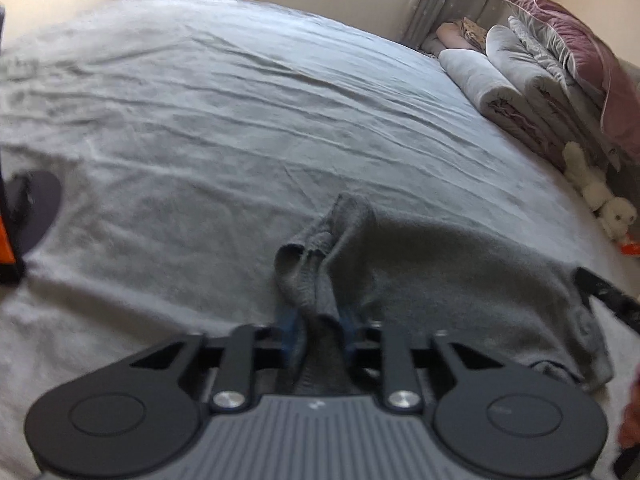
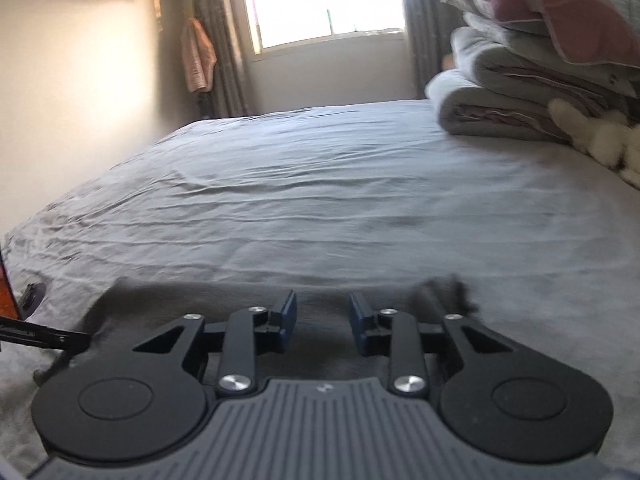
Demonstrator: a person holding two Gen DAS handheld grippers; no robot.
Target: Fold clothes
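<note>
Both views sit just behind their own fingers, low over the bed (image 1: 240, 120). The left wrist view tilts down across the sheet, with the stacked bedding (image 1: 532, 76) at two o'clock. The right wrist view looks more level toward the window (image 2: 324, 0) at twelve o'clock. Both share the bed, the bedding (image 2: 520, 80) and the grey garment (image 1: 440, 272) (image 2: 320, 340) close underneath.

Place: a home bedroom
Bed (image 2: 320, 184): lying wide under a wrinkled grey sheet
Bedding (image 2: 520, 92): folded quilts and a pillow (image 2: 560, 12) sitting stacked at its side
Window (image 2: 324, 0): glowing between hanging curtains (image 2: 216, 40)
Plush toy (image 1: 600, 192): resting beside the stack
</note>
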